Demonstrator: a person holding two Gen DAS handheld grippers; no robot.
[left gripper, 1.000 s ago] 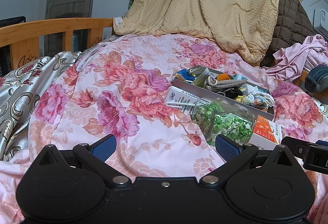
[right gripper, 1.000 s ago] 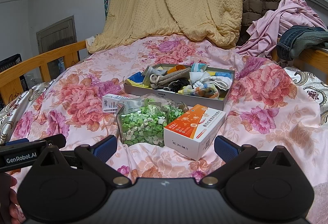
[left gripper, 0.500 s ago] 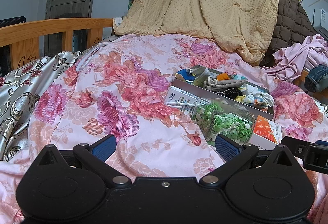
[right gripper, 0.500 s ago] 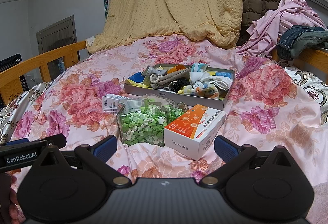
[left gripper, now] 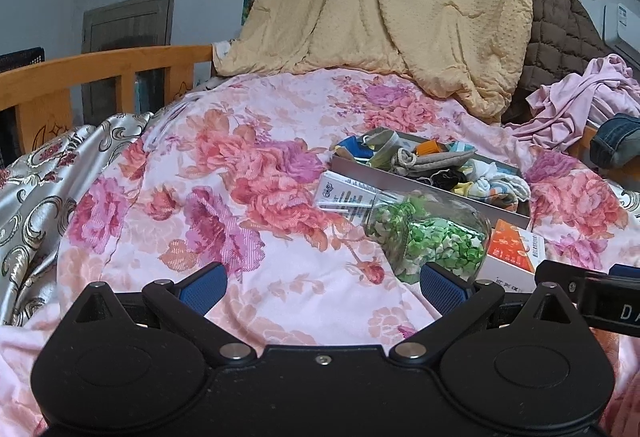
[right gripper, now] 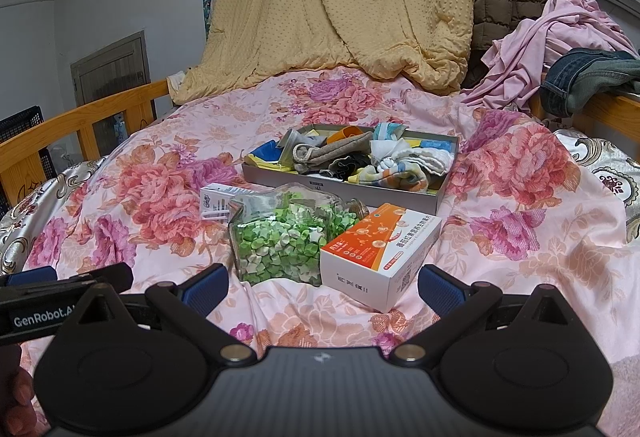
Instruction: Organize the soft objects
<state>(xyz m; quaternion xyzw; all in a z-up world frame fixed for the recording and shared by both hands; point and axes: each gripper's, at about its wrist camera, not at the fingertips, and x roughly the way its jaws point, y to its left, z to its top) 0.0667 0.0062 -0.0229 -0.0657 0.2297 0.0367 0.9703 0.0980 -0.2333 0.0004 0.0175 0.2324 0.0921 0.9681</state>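
Left wrist view: left gripper [left gripper: 322, 287] is spread wide w/ nothing between its blue pads, low over the floral bedspread [left gripper: 256, 197]; the grey tray [left gripper: 400, 179] sits ahead and to the right on the bedspread, holding the pile of socks & small cloths [left gripper: 448, 169]; just in front of the tray lies a clear jar of green paper stars [left gripper: 432, 237] on its side; a white carton [left gripper: 340, 193] is touching the tray's near wall, left of the jar; an orange-and-white box [left gripper: 514, 249] is right of the jar, in front of the tray's near right corner; beyond the tray hangs a tan blanket [left gripper: 400, 9]; wooden bed rail [left gripper: 100, 73] far left of the tray.

Right wrist view: right gripper [right gripper: 322, 287] also spread wide, gripping nothing, low over the bedspread [right gripper: 520, 237]; tray [right gripper: 344, 187] straight ahead w/ socks & cloths [right gripper: 360, 157] heaped inside, some over the rim; jar [right gripper: 284, 241] just in front of the tray, touching the orange-and-white box [right gripper: 380, 249] at its right; white carton [right gripper: 220, 201] left of the jar, near the tray's front left corner; pink garment [right gripper: 560, 33] and jeans [right gripper: 592, 77] piled well right of and beyond the tray; left gripper's body [right gripper: 52, 297] shows at the left edge, well left of the tray.
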